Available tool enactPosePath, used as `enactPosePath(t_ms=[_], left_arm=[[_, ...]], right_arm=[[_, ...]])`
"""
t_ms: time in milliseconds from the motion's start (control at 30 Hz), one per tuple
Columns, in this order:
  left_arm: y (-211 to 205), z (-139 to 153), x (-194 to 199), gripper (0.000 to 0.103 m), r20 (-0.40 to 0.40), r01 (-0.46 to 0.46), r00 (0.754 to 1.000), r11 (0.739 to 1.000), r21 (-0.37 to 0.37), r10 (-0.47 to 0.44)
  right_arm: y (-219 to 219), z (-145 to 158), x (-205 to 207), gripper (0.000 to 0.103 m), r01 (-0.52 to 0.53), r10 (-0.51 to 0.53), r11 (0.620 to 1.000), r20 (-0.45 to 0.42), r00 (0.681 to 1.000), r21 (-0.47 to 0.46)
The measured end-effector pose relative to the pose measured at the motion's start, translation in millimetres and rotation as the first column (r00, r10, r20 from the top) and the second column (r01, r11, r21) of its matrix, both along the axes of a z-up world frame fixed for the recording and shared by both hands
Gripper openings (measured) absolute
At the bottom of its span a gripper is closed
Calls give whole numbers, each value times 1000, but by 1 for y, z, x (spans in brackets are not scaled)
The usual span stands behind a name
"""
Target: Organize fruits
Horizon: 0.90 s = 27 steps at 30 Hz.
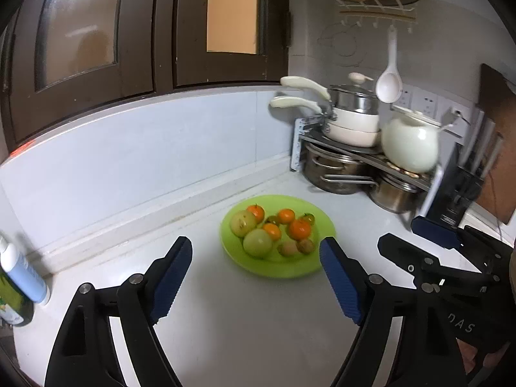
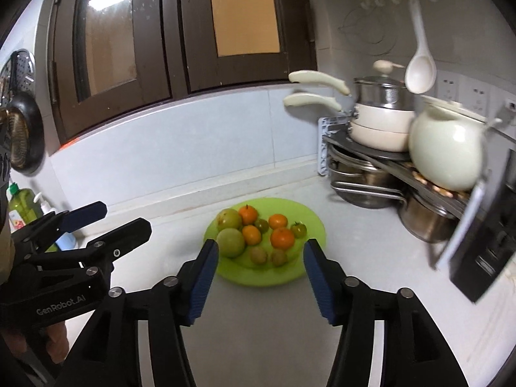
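Observation:
A lime green plate (image 1: pixel 309 266) (image 2: pixel 309 219) sits on the white counter and holds several fruits: two green apples (image 1: pixel 257 242) (image 2: pixel 230 242), several oranges (image 1: pixel 300 229) (image 2: pixel 282 238), two brown kiwis (image 1: pixel 288 248) (image 2: pixel 258 255) and small greenish tomatoes (image 2: pixel 298 229). My left gripper (image 1: pixel 254 251) is open and empty, just short of the plate's near edge. My right gripper (image 2: pixel 261 254) is open and empty, its fingertips framing the plate's near side. Each gripper also shows in the other's view: the right one (image 1: pixel 416 237) and the left one (image 2: pixel 124 217).
A metal rack (image 1: pixel 354 151) (image 2: pixel 371 154) with stacked pots, cream pans and a white round pot (image 1: pixel 409 145) (image 2: pixel 446 154) stands at the back right. A white spoon (image 1: pixel 389 85) hangs above. Bottles (image 1: pixel 19 274) (image 2: pixel 22 203) stand at the left. A dark block (image 2: pixel 483 251) stands at the right.

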State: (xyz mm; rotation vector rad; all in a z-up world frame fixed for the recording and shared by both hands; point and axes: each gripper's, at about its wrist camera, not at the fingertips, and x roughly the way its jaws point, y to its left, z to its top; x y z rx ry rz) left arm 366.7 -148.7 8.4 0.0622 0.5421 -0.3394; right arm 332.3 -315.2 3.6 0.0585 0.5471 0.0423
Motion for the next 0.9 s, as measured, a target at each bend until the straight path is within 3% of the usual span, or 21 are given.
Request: enactPosePath(t_ms=[500,900], left_arm=[[57,11,-120,96,41,0,999,1000,23,-1],[88,14,-178,103,53,-3,999,1000,11,3]], right_arm=[[48,8,-116,68,66,-66,998,27,997,-1],[78,17,-182,80,129,-129,992,51,990,-9]])
